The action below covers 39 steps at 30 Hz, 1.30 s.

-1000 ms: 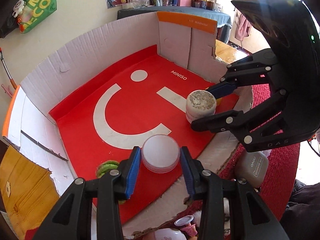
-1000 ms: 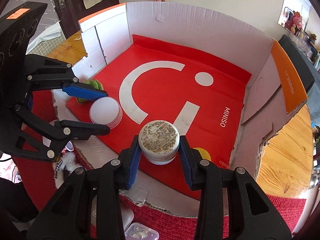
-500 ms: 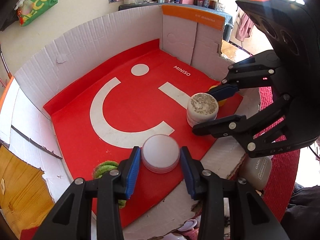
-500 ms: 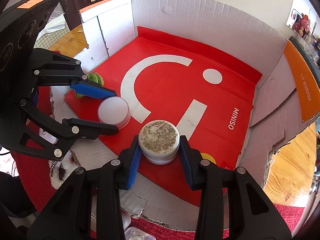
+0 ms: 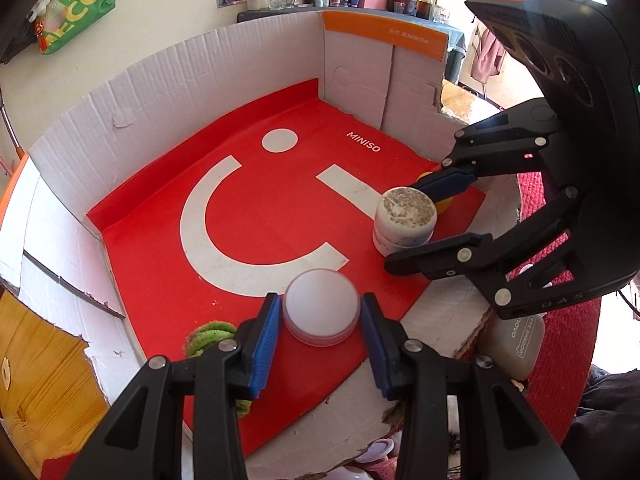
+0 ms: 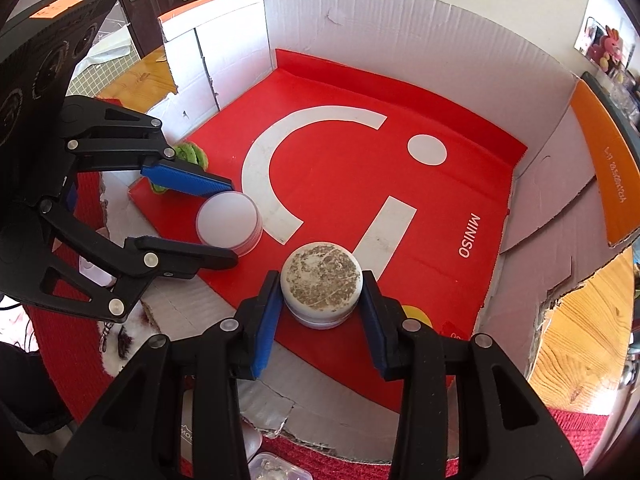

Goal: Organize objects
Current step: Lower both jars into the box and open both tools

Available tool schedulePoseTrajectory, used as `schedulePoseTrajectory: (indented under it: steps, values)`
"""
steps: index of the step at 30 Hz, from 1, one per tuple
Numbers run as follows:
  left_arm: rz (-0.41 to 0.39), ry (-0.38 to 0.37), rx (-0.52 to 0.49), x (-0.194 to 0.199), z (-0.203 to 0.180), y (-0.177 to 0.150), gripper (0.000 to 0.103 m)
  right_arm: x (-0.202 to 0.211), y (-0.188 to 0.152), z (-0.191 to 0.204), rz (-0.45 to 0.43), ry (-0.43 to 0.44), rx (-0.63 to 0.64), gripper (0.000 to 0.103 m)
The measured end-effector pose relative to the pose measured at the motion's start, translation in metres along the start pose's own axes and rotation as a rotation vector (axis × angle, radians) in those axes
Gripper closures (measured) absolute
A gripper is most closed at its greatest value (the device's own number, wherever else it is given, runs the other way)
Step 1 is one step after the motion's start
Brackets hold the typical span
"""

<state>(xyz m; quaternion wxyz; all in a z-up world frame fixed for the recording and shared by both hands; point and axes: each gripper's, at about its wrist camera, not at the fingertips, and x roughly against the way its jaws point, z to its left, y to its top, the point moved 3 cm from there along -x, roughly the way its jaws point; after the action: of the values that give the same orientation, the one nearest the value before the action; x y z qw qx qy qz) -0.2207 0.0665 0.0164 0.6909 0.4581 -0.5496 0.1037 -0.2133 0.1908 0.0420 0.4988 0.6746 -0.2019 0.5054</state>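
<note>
Left wrist view. The left gripper [image 5: 320, 336] is seen with its ribbed blue pads [image 5: 265, 346] set on either side of a round, smooth, frosted-white plastic jar [image 5: 320, 311]; a thin gap shows at the right pad, so a firm pinch cannot be told. The jar rests on the glossy red MINISO mat with white smile print [image 5: 256, 216], near the mat's front edge. Just left of the jar, a fuzzy green coiled object [image 5: 208, 336] lies partly hidden behind the left finger. Toward the mat's right edge, the right gripper [image 5: 424, 220] is closed around a squat white cylindrical jar with a speckled, brown-stained lid [image 5: 405, 220]. A yellow round patch [image 5: 444, 203] shows behind that jar. The mat is walled by a white corrugated cardboard box [image 5: 168, 76] with torn edges.

Right wrist view. The right gripper [image 6: 322, 312] is seen pinching the stained-lid jar [image 6: 321, 282], both blue pads pressed against its sides, at the mat's [image 6: 360, 184] front edge. Left of it on the mat, the frosted jar [image 6: 228, 220] sits between the left gripper's [image 6: 224, 222] fingers; contact cannot be told. The green coil [image 6: 188, 156] lies at the mat's far-left corner. The cardboard walls [image 6: 400, 36] are ridged and matte.
</note>
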Motion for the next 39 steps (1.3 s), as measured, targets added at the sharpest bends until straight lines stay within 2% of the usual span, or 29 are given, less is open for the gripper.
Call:
schedulePoseTrajectory:
  steps: [10, 21, 24, 32, 39]
  values:
    - [0.000, -0.002, 0.003, -0.001, 0.000, 0.003, 0.060, 0.002, -0.005, -0.004, 0.001, -0.004, -0.002, 0.060]
    - [-0.004, -0.002, 0.009, -0.001, 0.000, 0.006, 0.057, 0.004, -0.005, -0.006, 0.000, -0.005, -0.006, 0.060]
    - [-0.017, -0.012, 0.017, 0.001, 0.001, 0.007, 0.053, 0.006, -0.004, -0.006, -0.005, -0.003, -0.009, 0.060]
    - [-0.048, -0.011, 0.022, 0.014, -0.002, 0.006, 0.053, 0.018, -0.008, -0.012, -0.029, -0.004, -0.018, 0.057]
    - [-0.105, -0.009, 0.050, 0.032, -0.002, 0.006, 0.048, 0.039, -0.011, 0.000, -0.069, -0.013, -0.027, 0.054]
